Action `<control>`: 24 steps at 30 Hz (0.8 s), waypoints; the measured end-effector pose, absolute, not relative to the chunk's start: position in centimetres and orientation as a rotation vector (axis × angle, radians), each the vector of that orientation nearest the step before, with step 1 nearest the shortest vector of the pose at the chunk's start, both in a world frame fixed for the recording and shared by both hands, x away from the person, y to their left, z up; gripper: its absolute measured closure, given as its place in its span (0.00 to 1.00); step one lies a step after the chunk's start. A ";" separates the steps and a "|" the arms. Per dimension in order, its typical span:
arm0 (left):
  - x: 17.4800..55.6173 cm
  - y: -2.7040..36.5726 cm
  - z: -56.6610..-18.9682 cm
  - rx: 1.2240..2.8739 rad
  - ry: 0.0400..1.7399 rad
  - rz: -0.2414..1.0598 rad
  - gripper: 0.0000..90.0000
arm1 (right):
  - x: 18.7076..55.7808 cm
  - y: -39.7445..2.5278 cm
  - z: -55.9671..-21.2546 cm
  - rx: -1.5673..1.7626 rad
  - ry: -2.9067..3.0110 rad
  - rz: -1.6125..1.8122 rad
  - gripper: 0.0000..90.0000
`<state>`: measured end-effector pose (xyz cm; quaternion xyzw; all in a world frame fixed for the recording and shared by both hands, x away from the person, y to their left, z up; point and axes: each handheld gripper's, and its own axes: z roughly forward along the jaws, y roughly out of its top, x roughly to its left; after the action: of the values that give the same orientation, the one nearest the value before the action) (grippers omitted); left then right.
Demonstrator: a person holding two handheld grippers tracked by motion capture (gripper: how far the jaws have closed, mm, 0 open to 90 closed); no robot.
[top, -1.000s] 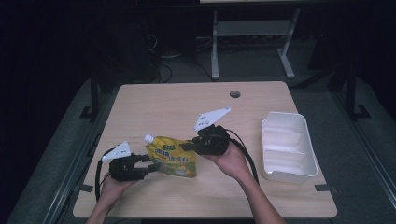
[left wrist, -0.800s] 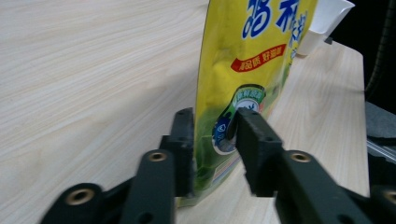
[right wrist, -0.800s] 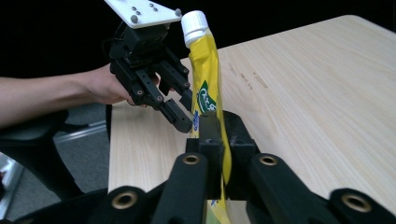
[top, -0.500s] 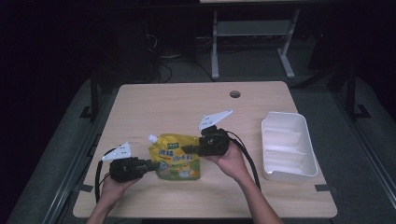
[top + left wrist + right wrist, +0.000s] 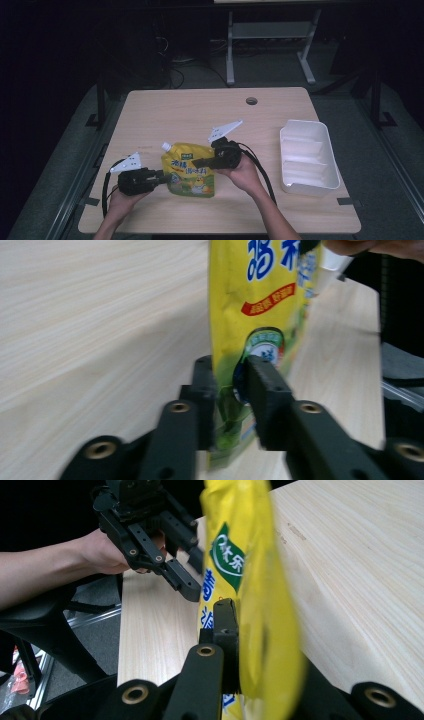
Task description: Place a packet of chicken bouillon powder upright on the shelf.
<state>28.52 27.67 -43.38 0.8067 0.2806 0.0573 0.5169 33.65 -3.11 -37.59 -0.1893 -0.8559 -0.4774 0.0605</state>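
Setting: dark room, pale wooden tabletop (image 5: 200,107), white tray (image 5: 307,156) at right.
Pouch: yellow spouted pouch (image 5: 189,170), near centre, between both grippers.
Left gripper (image 5: 231,390): jaws pinching pouch's left edge.
Right gripper (image 5: 202,162): jaws pinching its right side.

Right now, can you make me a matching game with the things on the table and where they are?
Things:
1. yellow pouch
2. white tray
3. round hole
4. left gripper

Places or states:
A. near the far edge of the table
B. at the table's right side, nothing in it
C. pinching the pouch's left edge
D. in the middle, held from both sides

Pairs: 1-D, 2-B, 3-A, 4-C
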 end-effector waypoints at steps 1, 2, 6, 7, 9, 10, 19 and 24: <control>28.6 27.8 -43.4 1.937 0.691 0.139 0.68 | 33.7 -3.3 -37.6 -0.576 -2.589 -1.447 0.98; 28.6 27.8 -43.4 1.937 0.691 0.139 0.66 | 33.7 -3.3 -37.6 -0.576 -2.589 -1.447 0.98; 28.7 28.0 -43.6 1.947 0.700 0.144 0.63 | 33.7 -3.9 -37.2 -0.592 -2.601 -1.466 0.99; 28.7 28.0 -43.6 1.947 0.700 0.145 0.63 | 33.7 -4.1 -37.1 -0.594 -2.603 -1.471 0.99; 28.7 27.9 -43.7 1.963 0.704 0.151 0.61 | 33.7 -4.7 -36.7 -0.604 -2.617 -1.476 0.99; 28.7 27.9 -43.7 1.963 0.704 0.151 0.59 | 33.7 -4.7 -36.7 -0.604 -2.617 -1.476 0.99; 28.8 27.8 -44.0 2.017 0.718 0.172 0.54 | 33.5 -6.4 -35.3 -0.612 -2.640 -1.480 0.99; 28.8 27.7 -44.1 2.035 0.722 0.179 0.53 | 33.5 -7.8 -34.5 -0.624 -2.639 -1.484 1.00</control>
<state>28.77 27.70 -44.13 0.8298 0.2942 0.0730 0.4685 33.53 -7.78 -34.52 -0.2018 -0.8534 -0.4800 0.0250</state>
